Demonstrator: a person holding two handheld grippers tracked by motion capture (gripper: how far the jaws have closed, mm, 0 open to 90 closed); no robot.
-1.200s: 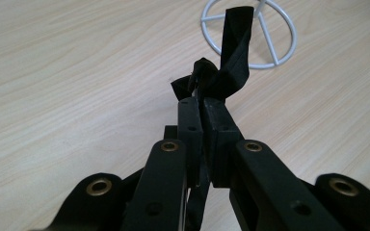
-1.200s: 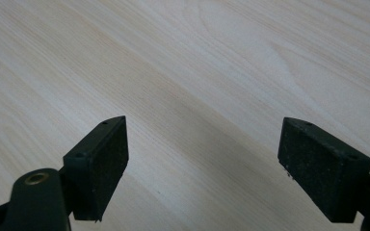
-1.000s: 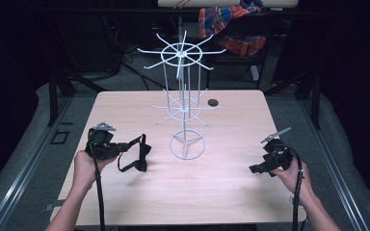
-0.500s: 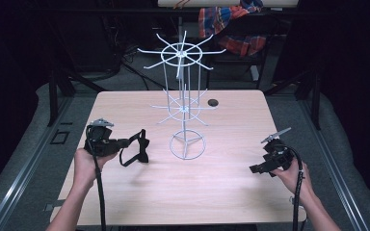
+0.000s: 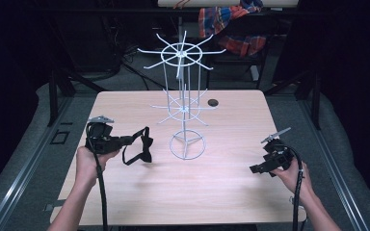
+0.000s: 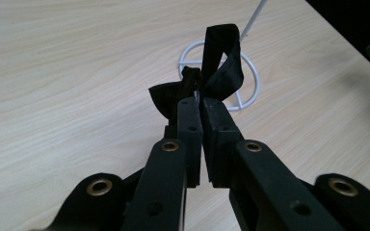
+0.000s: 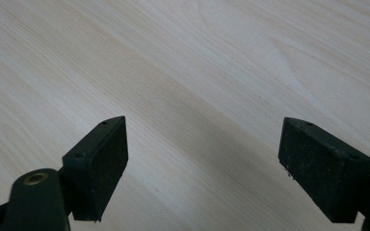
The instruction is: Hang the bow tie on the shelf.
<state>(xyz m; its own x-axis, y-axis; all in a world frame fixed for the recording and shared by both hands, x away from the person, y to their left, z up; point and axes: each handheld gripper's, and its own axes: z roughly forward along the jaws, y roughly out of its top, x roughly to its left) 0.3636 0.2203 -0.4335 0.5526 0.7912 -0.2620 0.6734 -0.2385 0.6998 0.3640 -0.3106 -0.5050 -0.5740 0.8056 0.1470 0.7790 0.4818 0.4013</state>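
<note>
A light wooden table (image 5: 125,192) with a pale grain carries the things. A white wire display stand (image 5: 185,91) rests on it by a round ring base (image 5: 187,146), near the middle, with spokes fanning out at two levels above. A small dark round object (image 5: 213,102), too small to identify, lies on the tabletop toward the far edge, just right of the stand

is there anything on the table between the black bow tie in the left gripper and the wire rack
Nothing visible. The left gripper holds the bow tie above bare table, just left of the rack. In the left gripper view the rack's ring base lies straight beyond the bow tie, with only wood between.
</note>
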